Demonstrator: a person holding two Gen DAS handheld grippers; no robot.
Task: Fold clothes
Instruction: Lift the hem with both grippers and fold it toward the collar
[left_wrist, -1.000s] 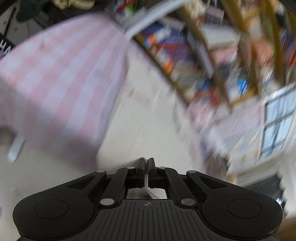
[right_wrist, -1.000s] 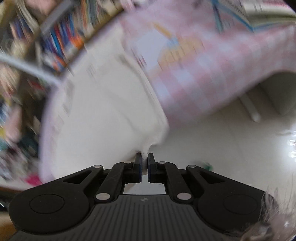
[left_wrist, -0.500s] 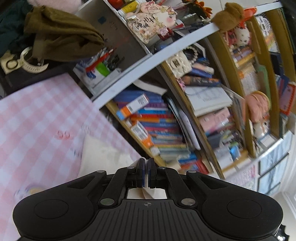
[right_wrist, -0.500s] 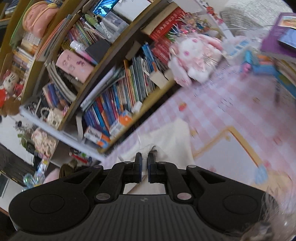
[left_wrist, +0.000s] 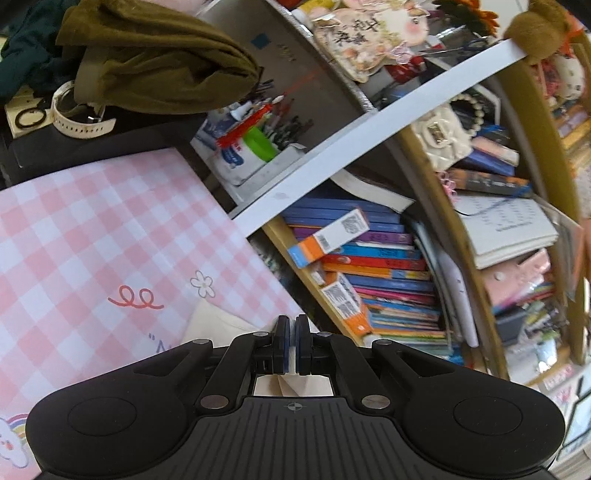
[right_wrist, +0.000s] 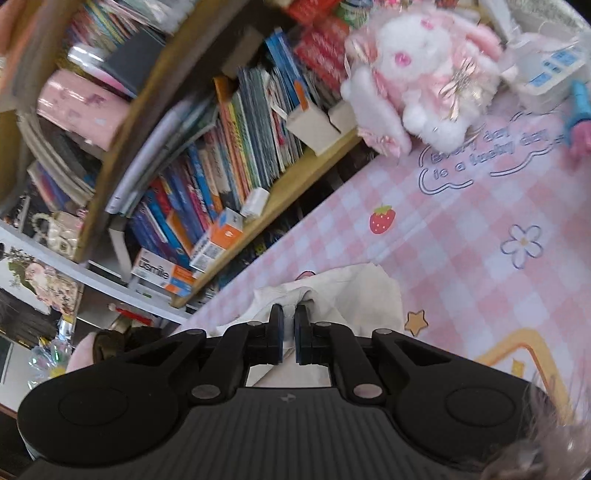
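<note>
Over the desk, left wrist view: left gripper clamped on an edge of the cream-white cotton garment, likely to carry that edge for a fold.
Garment, left view: lies just ahead and left of the gripper on the pink-checked desk.
Right wrist view: right gripper pinches a bunched garment edge.
Garment, right view: spreads ahead and right, beside the wooden bookshelf.

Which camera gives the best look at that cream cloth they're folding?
The right wrist view: the cream cloth spreads over the pink checked tablecloth beyond the right gripper. The left wrist view shows only a corner beside the left gripper.
</note>
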